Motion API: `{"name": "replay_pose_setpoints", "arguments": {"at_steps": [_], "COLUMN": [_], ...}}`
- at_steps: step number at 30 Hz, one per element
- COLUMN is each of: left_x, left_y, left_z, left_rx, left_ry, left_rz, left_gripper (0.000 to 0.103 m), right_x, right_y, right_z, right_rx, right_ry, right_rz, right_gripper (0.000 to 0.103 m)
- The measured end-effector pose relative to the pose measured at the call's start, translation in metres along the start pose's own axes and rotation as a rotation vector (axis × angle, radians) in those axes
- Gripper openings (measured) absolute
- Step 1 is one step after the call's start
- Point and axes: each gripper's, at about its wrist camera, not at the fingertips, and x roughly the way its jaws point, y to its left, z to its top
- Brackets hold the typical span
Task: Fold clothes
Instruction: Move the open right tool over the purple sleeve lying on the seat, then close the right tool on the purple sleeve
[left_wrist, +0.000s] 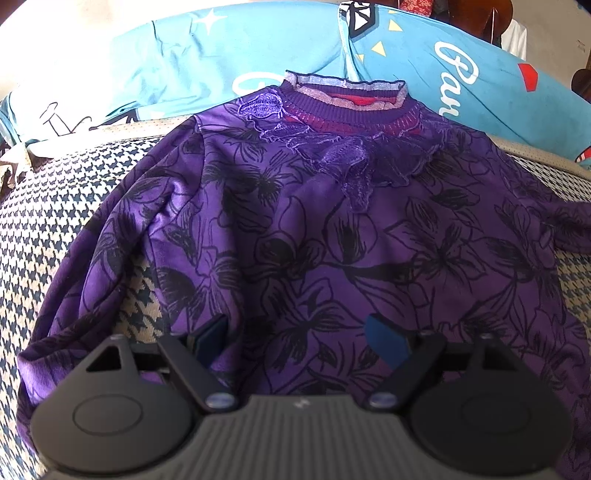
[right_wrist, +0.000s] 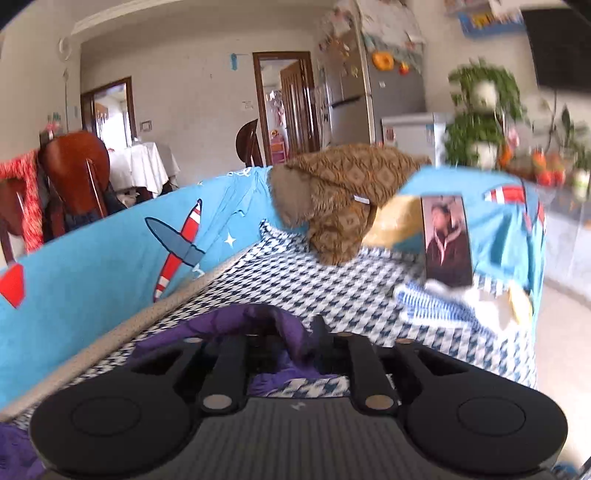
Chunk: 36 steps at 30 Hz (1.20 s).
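While the purple floral top (left_wrist: 332, 229) lies spread face-up on the houndstooth sofa seat (left_wrist: 55, 206), collar toward the blue cushions (left_wrist: 177, 55), its left sleeve (left_wrist: 122, 236) hangs bunched along the body and the left hand-held gripper (left_wrist: 295, 336) hovers over the lower hem with its jaws wide apart, nothing between them. Further right, the right hand-held gripper (right_wrist: 291, 347) has its jaws drawn close around a raised fold of the purple cloth, seemingly the right sleeve; whether the pads truly pinch it I cannot tell. I judge this the first sleeve fold: the next move calls for carrying that cloth inward across the chest and laying it flat. No containers show; a brown garment (right_wrist: 343, 195) sits at the far end.
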Motion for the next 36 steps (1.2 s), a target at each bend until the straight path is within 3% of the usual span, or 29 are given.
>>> {"name": "replay_pose_setpoints", "arguments": {"at_steps": [2, 4, 6, 9, 13, 17, 21, 24, 31, 36], "left_x": [0.000, -0.001, -0.002, -0.003, -0.002, -0.001, -0.001, -0.001, -0.003, -0.003], "left_y": [-0.001, -0.001, -0.001, -0.001, -0.002, -0.004, -0.004, -0.004, -0.003, -0.003], "left_z": [0.000, -0.001, -0.001, -0.001, 0.000, -0.001, -0.002, -0.002, -0.001, 0.000], "left_rx": [0.003, 0.004, 0.004, 0.000, -0.002, 0.007, 0.009, 0.004, -0.001, -0.005], "left_ry": [0.001, 0.000, -0.003, -0.005, -0.002, 0.001, 0.001, 0.001, -0.001, -0.001], "left_rz": [-0.003, -0.007, -0.010, -0.015, -0.013, -0.009, -0.009, -0.011, -0.016, -0.017], "left_gripper": [0.084, 0.085, 0.085, 0.085, 0.086, 0.087, 0.087, 0.087, 0.087, 0.087], "right_x": [0.003, 0.006, 0.013, 0.006, 0.000, 0.002, 0.002, 0.004, 0.015, 0.017], "right_y": [0.003, 0.000, -0.004, -0.009, -0.013, 0.012, 0.034, 0.039, 0.042, 0.050], "right_z": [0.004, 0.007, 0.009, 0.010, 0.005, -0.009, -0.033, -0.049, -0.070, -0.080], "right_rx": [-0.005, 0.026, 0.043, 0.049, 0.116, 0.029, -0.019, 0.033, 0.148, 0.187], "right_ry": [0.005, 0.075, 0.173, 0.125, 0.167, 0.273, 0.399, 0.490, 0.605, 0.567], "right_rz": [-0.034, -0.020, -0.056, -0.058, 0.117, 0.257, 0.341, 0.393, 0.391, 0.365], "right_gripper": [0.072, 0.082, 0.082, 0.082, 0.081, 0.074, 0.064, 0.056, 0.055, 0.055]}}
